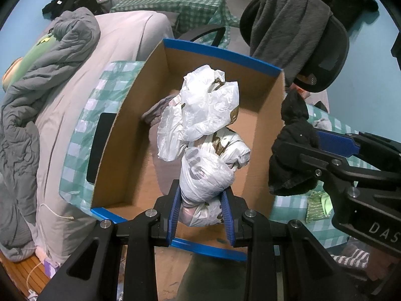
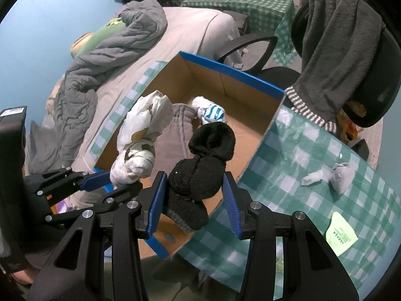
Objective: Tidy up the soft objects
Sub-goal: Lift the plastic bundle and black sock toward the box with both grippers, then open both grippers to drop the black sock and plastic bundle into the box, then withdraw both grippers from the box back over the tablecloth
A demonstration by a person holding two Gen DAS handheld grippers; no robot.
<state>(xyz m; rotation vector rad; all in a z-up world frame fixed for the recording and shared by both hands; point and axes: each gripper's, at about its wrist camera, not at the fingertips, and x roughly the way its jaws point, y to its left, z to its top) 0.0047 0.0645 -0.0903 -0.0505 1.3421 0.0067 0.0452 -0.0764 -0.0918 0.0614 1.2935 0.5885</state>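
Observation:
My left gripper (image 1: 203, 213) is shut on a knotted white plastic bag bundle (image 1: 205, 135), which hangs over the open cardboard box (image 1: 125, 135) with blue-taped rims. The same bundle (image 2: 140, 140) shows at the left of the right wrist view, held by the left gripper (image 2: 110, 178). My right gripper (image 2: 194, 200) is shut on a rolled black sock bundle (image 2: 203, 165) above the box's near corner. In the left wrist view that black bundle (image 1: 290, 155) sits just outside the box's right wall. Inside the box (image 2: 240, 105) lie a grey garment (image 2: 180, 123) and a white-and-blue rolled sock (image 2: 210, 113).
A green checked cloth (image 2: 313, 175) covers the table right of the box, with a grey rolled sock (image 2: 340, 175) and a green paper slip (image 2: 340, 233) on it. A bed with a grey duvet (image 1: 37, 95) lies left. An office chair draped with a grey towel (image 1: 290, 25) stands behind.

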